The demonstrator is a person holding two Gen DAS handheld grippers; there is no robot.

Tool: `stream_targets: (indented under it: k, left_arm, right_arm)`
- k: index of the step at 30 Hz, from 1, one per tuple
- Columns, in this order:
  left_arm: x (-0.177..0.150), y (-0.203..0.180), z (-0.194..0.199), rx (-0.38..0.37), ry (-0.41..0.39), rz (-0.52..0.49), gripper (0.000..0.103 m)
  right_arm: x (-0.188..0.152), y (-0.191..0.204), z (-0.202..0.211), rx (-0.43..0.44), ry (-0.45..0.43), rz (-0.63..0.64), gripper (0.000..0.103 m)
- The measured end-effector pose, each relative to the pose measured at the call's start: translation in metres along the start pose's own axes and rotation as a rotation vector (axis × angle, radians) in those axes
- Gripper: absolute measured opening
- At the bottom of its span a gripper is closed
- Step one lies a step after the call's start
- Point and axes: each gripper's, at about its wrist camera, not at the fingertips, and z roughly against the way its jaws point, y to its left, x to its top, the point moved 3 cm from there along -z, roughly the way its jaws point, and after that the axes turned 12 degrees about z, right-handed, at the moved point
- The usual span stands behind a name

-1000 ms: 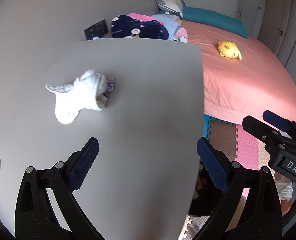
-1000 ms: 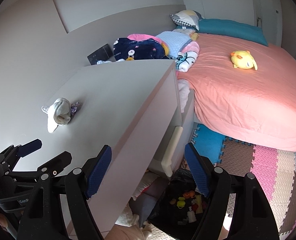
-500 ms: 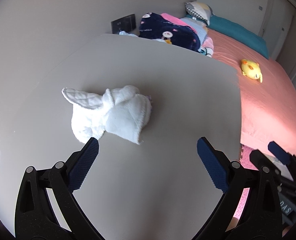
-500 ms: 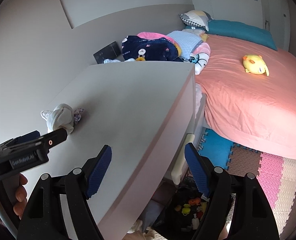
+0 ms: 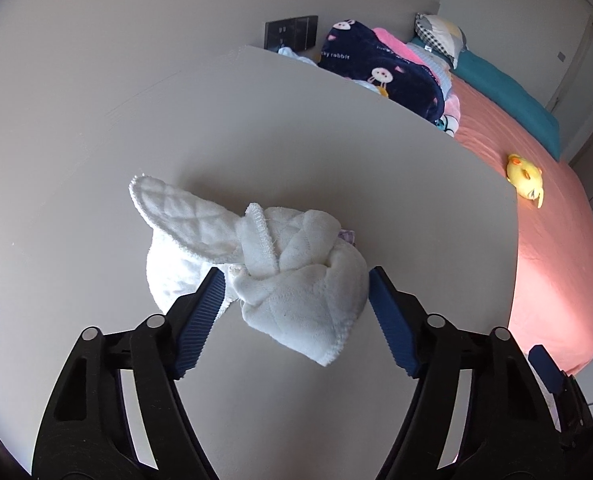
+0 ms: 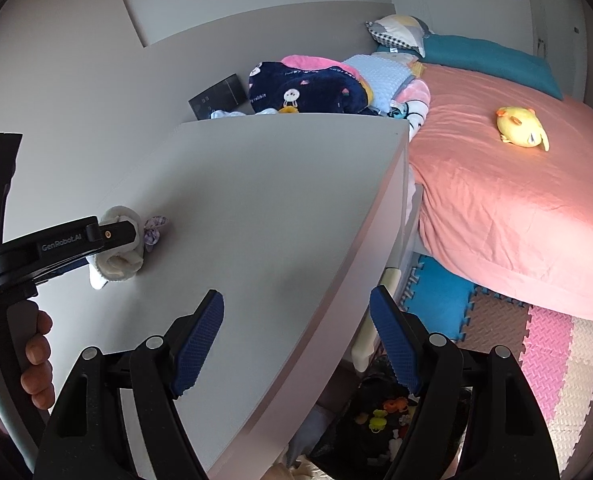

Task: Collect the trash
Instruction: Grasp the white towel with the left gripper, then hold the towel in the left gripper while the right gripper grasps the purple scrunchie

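A crumpled white quilted cloth point(image 5: 272, 252) lies on the grey dresser top point(image 5: 296, 140). A small purple scrap point(image 5: 346, 236) peeks out behind it. My left gripper point(image 5: 294, 296) is open, its blue pads on either side of the cloth's near end, right at it. In the right wrist view the left gripper point(image 6: 108, 236) sits over the cloth point(image 6: 116, 262), with the purple scrap point(image 6: 154, 228) beside it. My right gripper point(image 6: 296, 332) is open and empty above the dresser's front edge.
A bed with a pink sheet point(image 6: 516, 200), a yellow plush toy point(image 6: 520, 126) and piled blankets point(image 6: 316, 88) stands right of the dresser. Foam floor mats point(image 6: 544, 352) and a dark bin with small items point(image 6: 380, 420) lie below. A wall socket plate point(image 5: 290, 32) is behind.
My left gripper has moved forward over the dresser until its open jaws straddle the white cloth. The right gripper has shifted a little forward and stays open.
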Motion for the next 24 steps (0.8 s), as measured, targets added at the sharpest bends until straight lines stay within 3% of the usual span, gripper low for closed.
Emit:
stream_targets:
  k: [11,24]
  left_arm:
    - [0.003,0.013,0.0,-0.04,-0.044,0.002,0.04]
    - [0.009,0.065,0.026,0.019,-0.135,0.034,0.038]
  right_arm:
    - [0.003,0.013,-0.003,0.006,0.004,0.032,0.076]
    - [0.01,0.062,-0.02,0.014,0.036,0.114,0.076]
